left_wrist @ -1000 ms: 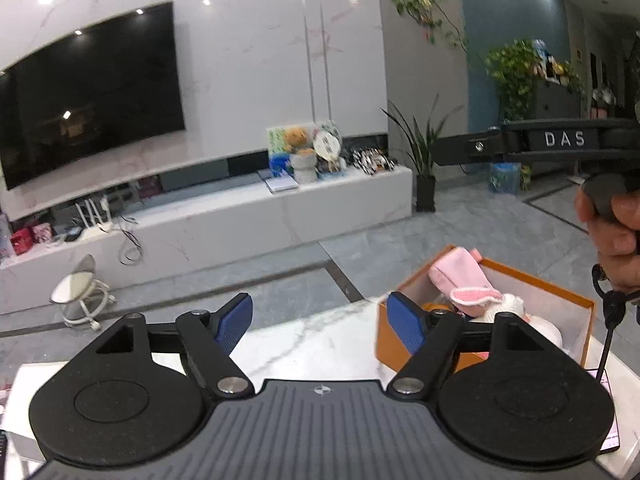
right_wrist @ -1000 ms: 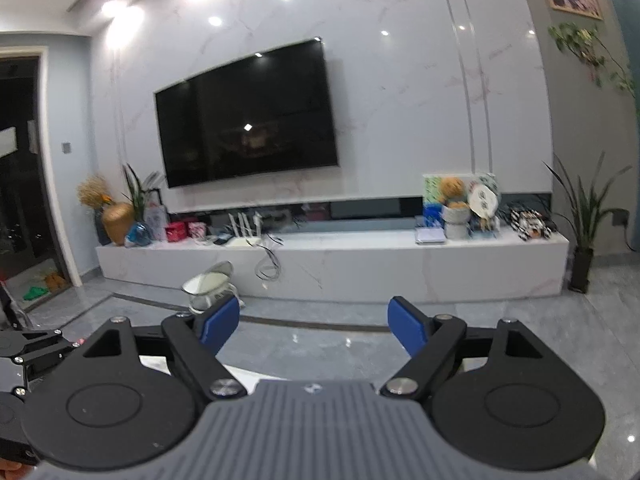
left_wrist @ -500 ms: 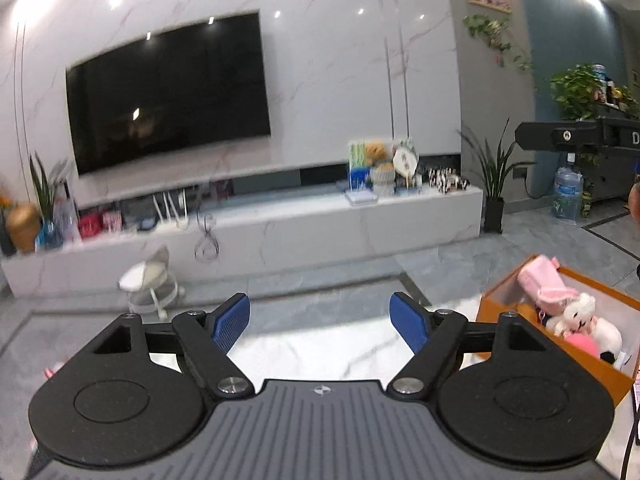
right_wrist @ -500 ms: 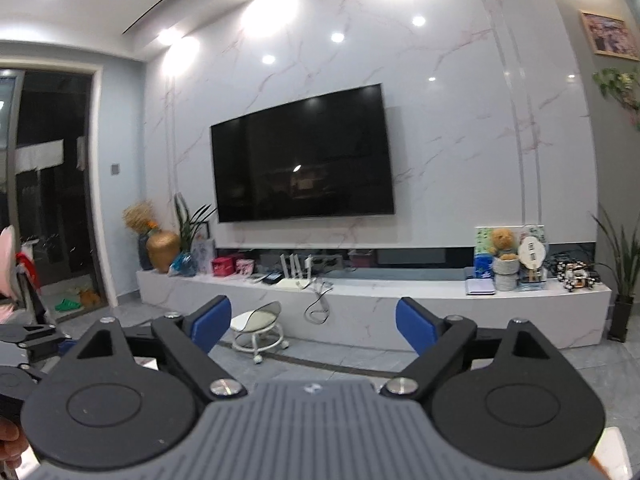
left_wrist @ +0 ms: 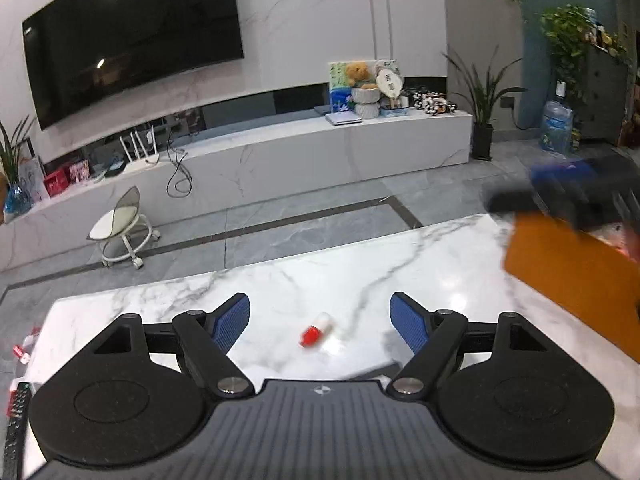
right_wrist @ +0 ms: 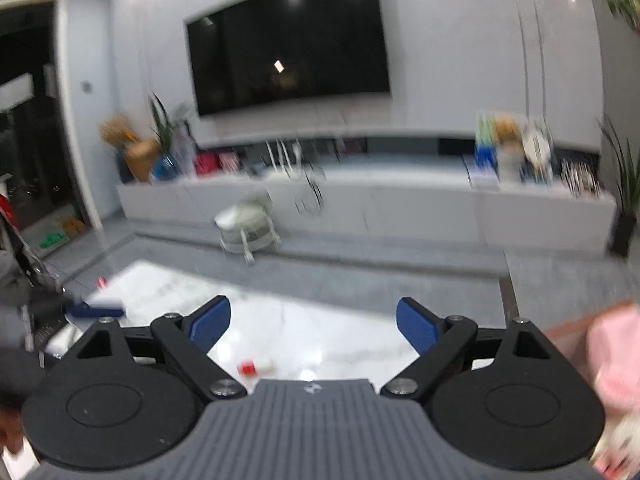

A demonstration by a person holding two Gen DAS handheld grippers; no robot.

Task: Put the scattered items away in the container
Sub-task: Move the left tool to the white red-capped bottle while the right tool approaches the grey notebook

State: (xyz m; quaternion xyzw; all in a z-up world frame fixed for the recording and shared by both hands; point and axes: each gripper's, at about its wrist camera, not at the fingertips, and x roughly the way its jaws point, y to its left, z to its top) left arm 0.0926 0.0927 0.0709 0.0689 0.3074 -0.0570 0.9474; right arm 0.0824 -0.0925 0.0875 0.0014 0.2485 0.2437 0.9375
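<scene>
I hold both grippers, left [left_wrist: 320,322] and right [right_wrist: 313,326], wide and empty over the table [left_wrist: 400,264]. A small red-and-white bottle [left_wrist: 316,330] lies near the left one, with the orange box [left_wrist: 568,268] far right.

My orange box [left_wrist: 576,272] runs off the picture's right edge, its contents a red smear. Above the box, my right gripper [left_wrist: 568,196] is only a dark blue-black blur.
</scene>
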